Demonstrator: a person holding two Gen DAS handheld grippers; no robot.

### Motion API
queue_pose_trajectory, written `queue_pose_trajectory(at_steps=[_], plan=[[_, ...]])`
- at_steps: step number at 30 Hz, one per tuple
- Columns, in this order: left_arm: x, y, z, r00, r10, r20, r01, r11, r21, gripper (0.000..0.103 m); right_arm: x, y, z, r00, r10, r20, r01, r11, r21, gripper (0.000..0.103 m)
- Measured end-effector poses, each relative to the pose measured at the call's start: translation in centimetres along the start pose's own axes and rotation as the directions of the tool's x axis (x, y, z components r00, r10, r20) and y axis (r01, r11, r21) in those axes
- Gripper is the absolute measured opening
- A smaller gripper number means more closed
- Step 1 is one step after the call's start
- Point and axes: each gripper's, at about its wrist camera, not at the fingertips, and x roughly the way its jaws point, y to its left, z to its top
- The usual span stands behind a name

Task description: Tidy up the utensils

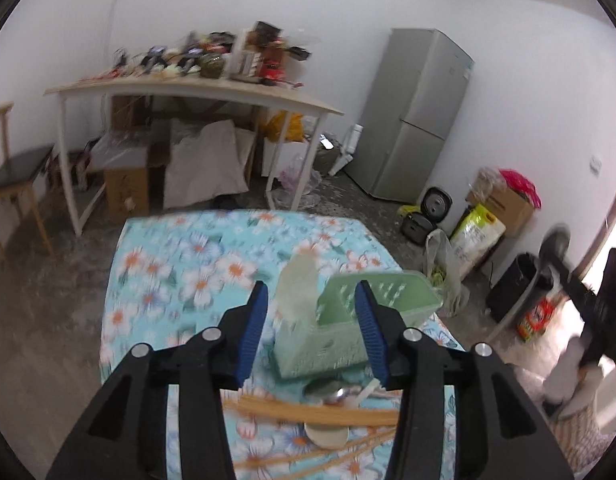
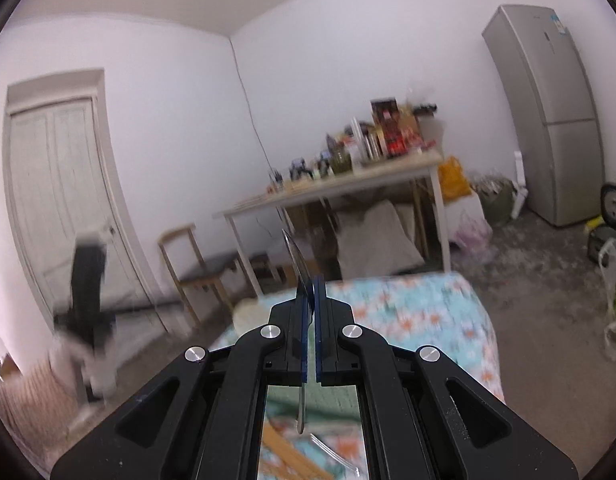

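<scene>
On the near left of the flowered table, the left hand-held gripper stands partly apart with nothing pressed between its blue pads; a pale translucent utensil and the left wall of the green utensil holder show in the gap beyond them. The holder stands upright on the cloth, slotted and divided into compartments; which compartment the pale utensil stands in I cannot tell through the blur. Nearer than the holder, a metal spoon lies on the cloth beside a bundle of wooden chopsticks, which cross over a small pale round dish. To the far right, in the left wrist view, a dark handled tool is blurred near the frame's edge. In the right wrist view, the right hand-held gripper is clamped tight on a thin metal utensil, seen edge-on, whose upper end rises past the fingertips while the lower end hangs behind them above the table. Under that gripper a fork lies on the cloth beside the chopsticks.
</scene>
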Motion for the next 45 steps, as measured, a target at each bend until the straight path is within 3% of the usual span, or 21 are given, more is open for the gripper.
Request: queue_pose_trajectory(at_steps=[6,12,16,19,23,29,33,37,41,43,45], plan=[[-0.7,2.2,-6.5,0.999,0.031,-0.035,-0.034,0.994,-0.103,0.046,2.9,0.2,3.0,0.998,0.029,0.060,-0.027,0.999,-0.037,0.001],[-1.3,2.6,-10.2,0.997,0.053,-0.051,-0.059,0.990,-0.125,0.046,7.8,-0.1,1.6,0.999,-0.031,0.038,0.035,0.993,-0.116,0.001],[-1.1,2.4,-10.9,0.996,0.059,-0.065,-0.066,0.992,-0.107,0.046,10.9,-1.7,-0.9,0.997,-0.059,-0.048,0.054,0.994,-0.099,0.003],[-0.6,2.2,-11.0,0.996,0.047,-0.075,-0.056,0.992,-0.110,0.047,11.9,-2.6,-2.9,0.991,-0.053,-0.126,0.044,0.996,-0.074,0.010],[0.3,1.7,-11.0,0.996,0.037,-0.084,-0.045,0.994,-0.102,0.047,10.4,-2.9,-3.5,0.992,-0.028,-0.122,0.025,0.999,-0.032,0.036],[1.6,0.5,-11.2,0.995,0.021,-0.102,-0.031,0.995,-0.094,0.048,6.5,-3.9,-2.9,0.995,-0.040,-0.090,0.043,0.999,0.024,0.046],[2.4,-0.3,-11.7,0.992,0.025,-0.125,-0.036,0.995,-0.088,0.049,3.5,-4.0,-4.6,0.992,-0.058,-0.112,0.065,0.996,0.059,0.054],[3.2,-1.0,-12.1,0.989,0.029,-0.144,-0.042,0.995,-0.088,0.050,2.3,-3.6,-8.4,0.973,-0.061,-0.222,0.083,0.992,0.092,0.059],[5.1,-1.1,-11.8,0.981,0.058,-0.186,-0.078,0.992,-0.103,0.050,2.0,-2.3,-13.2,0.933,-0.073,-0.351,0.109,0.991,0.083,0.059],[6.4,-1.0,-11.2,0.974,0.093,-0.205,-0.113,0.990,-0.089,0.050,2.0,-2.0,-14.9,0.917,-0.058,-0.394,0.107,0.989,0.104,0.059],[8.2,-0.9,-10.4,0.957,0.179,-0.227,-0.192,0.981,-0.034,0.049,1.8,-1.9,-16.3,0.902,-0.051,-0.428,0.112,0.987,0.119,0.059]])
